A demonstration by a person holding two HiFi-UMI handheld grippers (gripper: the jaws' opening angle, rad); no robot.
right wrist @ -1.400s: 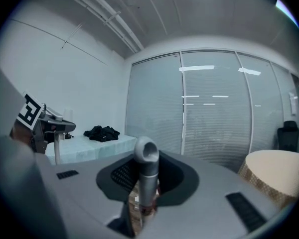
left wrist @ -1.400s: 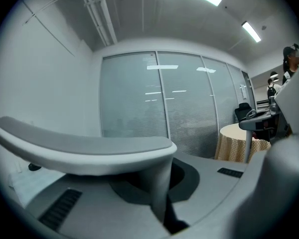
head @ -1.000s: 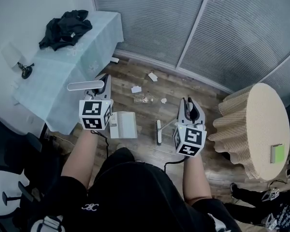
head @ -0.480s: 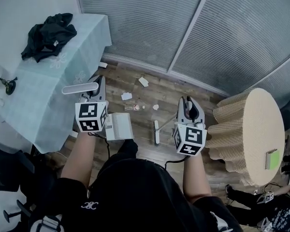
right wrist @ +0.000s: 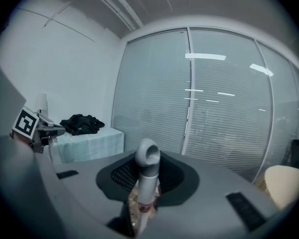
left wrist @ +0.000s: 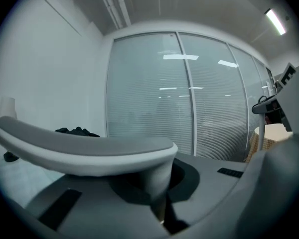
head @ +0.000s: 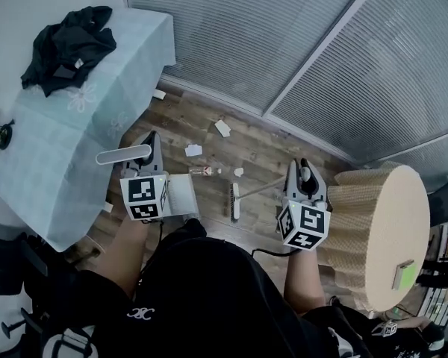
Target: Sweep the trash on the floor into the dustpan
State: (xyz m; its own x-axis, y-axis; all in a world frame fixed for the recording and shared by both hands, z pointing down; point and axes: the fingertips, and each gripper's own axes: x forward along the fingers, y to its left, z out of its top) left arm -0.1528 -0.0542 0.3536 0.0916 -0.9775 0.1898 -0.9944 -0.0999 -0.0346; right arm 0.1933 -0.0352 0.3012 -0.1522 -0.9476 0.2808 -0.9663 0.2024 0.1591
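left gripper [head: 151, 149] clamps the handle of the stiff dustpan [head: 181, 195], right gripper [head: 302, 176] the top of the light broom [head: 234, 200], sound holds, i judge, for nudging feather-light scraps [head: 193, 150].

Broom [head: 234, 201] head has closed on the trash. One white scrap [head: 238, 171] now lies just beyond its far end; a second ago it lay well apart. Dustpan [head: 181, 195] has also edged forward, and a small clear piece [head: 201, 171] now sits just off its front lip. Right gripper [head: 303, 174] has drawn back and to the right of the broom head, so the handle slants more. Left gripper [head: 149, 154] sits lower in the head view, nearer the body. The view itself has swung: round table [head: 377, 226] has slid toward the right edge.
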